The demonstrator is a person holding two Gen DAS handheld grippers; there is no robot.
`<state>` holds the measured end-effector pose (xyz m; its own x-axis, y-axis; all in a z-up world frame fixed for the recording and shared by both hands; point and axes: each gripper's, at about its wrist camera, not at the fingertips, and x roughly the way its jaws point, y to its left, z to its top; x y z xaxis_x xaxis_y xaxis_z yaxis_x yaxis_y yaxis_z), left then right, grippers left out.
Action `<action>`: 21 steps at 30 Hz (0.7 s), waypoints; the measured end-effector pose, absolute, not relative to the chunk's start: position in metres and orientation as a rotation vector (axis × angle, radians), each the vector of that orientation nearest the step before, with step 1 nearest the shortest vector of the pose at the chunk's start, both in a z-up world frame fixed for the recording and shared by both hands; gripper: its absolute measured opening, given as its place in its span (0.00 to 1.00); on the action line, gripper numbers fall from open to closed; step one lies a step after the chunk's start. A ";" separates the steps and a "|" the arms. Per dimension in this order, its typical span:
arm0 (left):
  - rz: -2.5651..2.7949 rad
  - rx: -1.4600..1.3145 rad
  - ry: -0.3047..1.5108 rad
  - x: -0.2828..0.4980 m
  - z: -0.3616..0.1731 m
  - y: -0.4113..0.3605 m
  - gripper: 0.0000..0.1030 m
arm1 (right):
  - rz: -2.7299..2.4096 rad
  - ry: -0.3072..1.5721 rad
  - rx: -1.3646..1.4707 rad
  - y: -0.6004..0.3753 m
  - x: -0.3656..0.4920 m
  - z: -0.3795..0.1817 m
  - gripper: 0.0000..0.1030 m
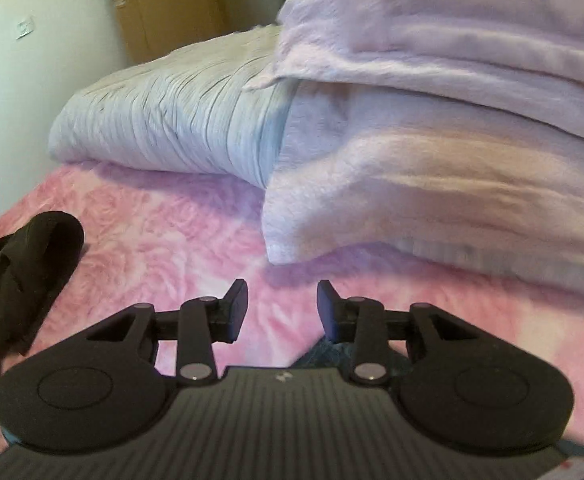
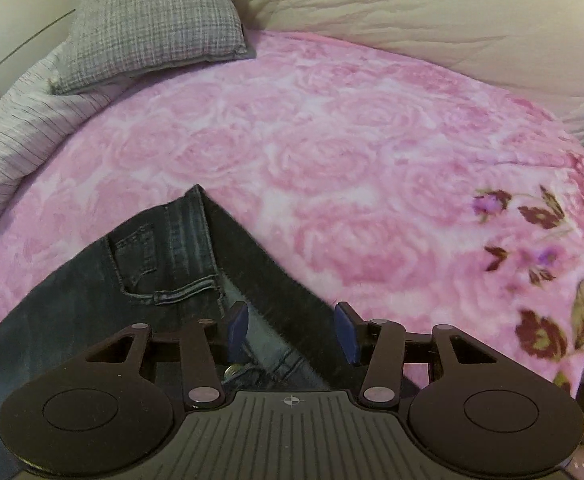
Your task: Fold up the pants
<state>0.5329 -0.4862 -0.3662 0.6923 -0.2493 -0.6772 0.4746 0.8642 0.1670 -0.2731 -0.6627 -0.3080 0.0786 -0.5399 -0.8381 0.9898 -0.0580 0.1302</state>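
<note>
Left tool (image 1: 282, 308) hovering over pink rose-patterned fleece blanket (image 1: 164, 224) on the bed, fingers spread wide, nothing between them; crumpled black cloth (image 1: 28, 276) near its left side. Right tool (image 2: 292, 330) also spread wide, poised above dark blue denim pants (image 2: 144, 276) lying on the blanket at lower left, waistband between the fingers, not gripped.

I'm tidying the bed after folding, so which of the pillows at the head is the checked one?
The small grey checked cushion, propped on the striped white pillow; the other pillow is striped rather than checked.
</note>
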 end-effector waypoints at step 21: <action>-0.625 0.354 1.020 0.217 -0.357 -0.261 0.31 | -0.989 0.765 0.739 -0.613 -0.315 -0.342 0.44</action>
